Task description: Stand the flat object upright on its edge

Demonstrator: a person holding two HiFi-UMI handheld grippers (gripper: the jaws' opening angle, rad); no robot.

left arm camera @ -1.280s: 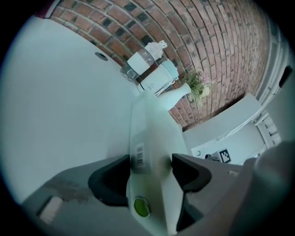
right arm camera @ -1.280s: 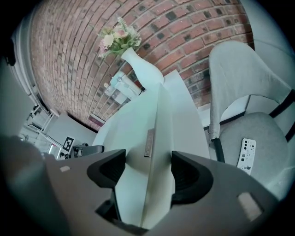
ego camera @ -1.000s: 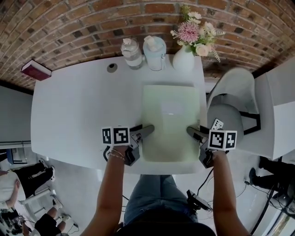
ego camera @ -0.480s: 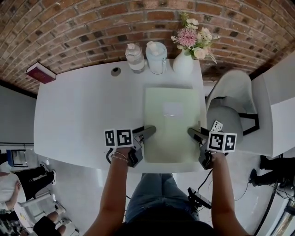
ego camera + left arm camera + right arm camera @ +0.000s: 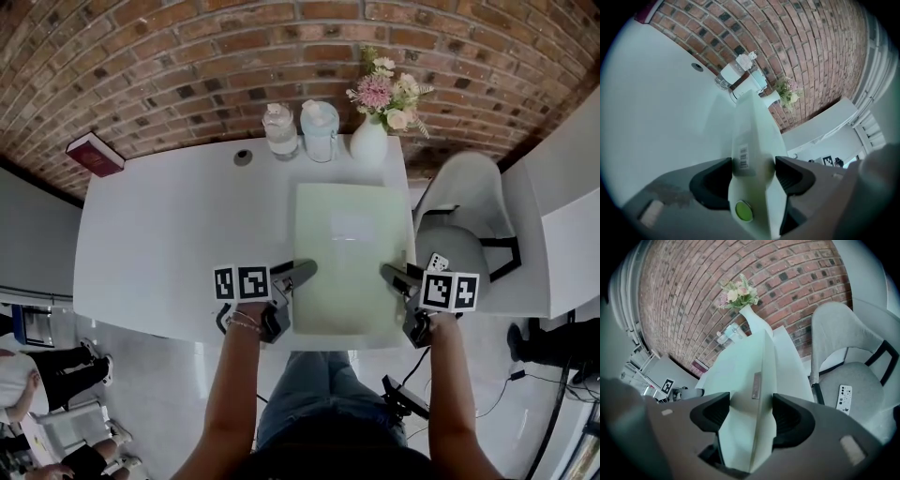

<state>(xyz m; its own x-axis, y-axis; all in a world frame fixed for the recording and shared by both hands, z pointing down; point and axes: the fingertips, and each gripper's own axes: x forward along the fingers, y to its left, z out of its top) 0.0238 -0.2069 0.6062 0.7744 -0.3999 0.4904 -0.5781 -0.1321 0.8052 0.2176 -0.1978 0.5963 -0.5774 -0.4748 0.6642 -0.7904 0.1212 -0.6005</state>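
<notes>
The flat object is a pale green, thin case lying lengthwise on the white table. Its far end reaches toward the vase. My left gripper clamps its near left edge and my right gripper clamps its near right edge. In the left gripper view the case, with a barcode label and a green button, fills the gap between the dark pads. In the right gripper view the case sits between the pads. The right jaws have just been closing on it.
At the table's far edge stand a clear bottle, a pale blue jug and a white vase with flowers. A red book lies at the far left corner. A grey chair with a remote stands on the right.
Both grippers have risen a little with the near end of the case in them. The right jaws have narrowed slightly on its edge.
</notes>
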